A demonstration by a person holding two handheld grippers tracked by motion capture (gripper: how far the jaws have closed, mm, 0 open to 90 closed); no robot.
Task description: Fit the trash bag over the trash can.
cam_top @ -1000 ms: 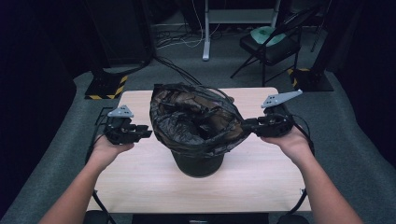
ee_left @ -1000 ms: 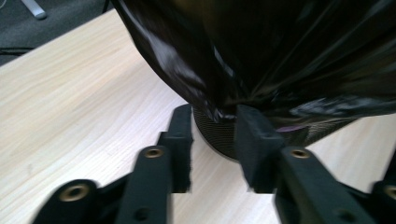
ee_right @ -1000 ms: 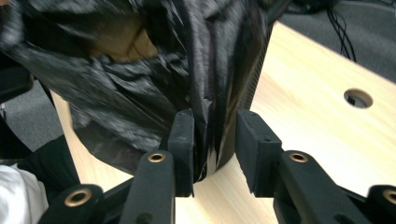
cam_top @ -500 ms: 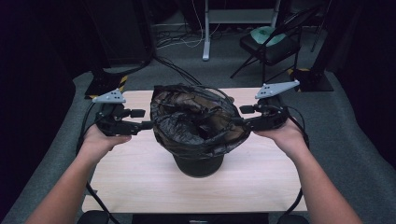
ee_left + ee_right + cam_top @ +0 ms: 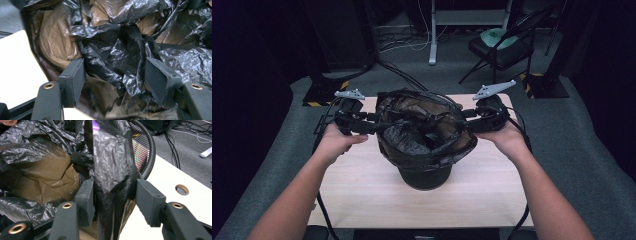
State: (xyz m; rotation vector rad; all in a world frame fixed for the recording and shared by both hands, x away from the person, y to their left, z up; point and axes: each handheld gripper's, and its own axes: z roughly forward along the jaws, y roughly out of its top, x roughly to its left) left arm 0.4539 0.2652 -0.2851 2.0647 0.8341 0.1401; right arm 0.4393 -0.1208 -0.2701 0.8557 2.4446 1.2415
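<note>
**One bin, one bag, two grippers at the rim**

There is one black mesh bin [image 5: 424, 170] near the middle of one pale wooden table [image 5: 362, 190], and one black plastic bag [image 5: 427, 137] lines it, its mouth draped over the rim and partly crumpled into the hollow. Two grippers work at it, one from each side.

On the left, the left gripper [image 5: 374, 120] sits at the bag's left edge. In the left gripper view its jaws stand apart and have just been opening; crinkled black film [image 5: 117, 62] lies between them, but the pads [image 5: 75, 77] do not press on it. Left of that hand, a narrow strip of bare tabletop runs to the table's edge.

At the centre, the bag's inside shows brownish where light passes through the film.

On the right, the right gripper [image 5: 467, 117] is at the bag's right edge. In the right gripper view a hanging fold of the bag [image 5: 113, 182] runs between its jaws, which have just been closing; the fold touches both pads [image 5: 86, 200], though I cannot tell if it is truly pinched. The bin's wire rim [image 5: 150, 152] curves just behind. Beyond it the tabletop is bare but for one round hole [image 5: 182, 189].

In front of the bin, toward the person, is the widest stretch of open tabletop.
</note>
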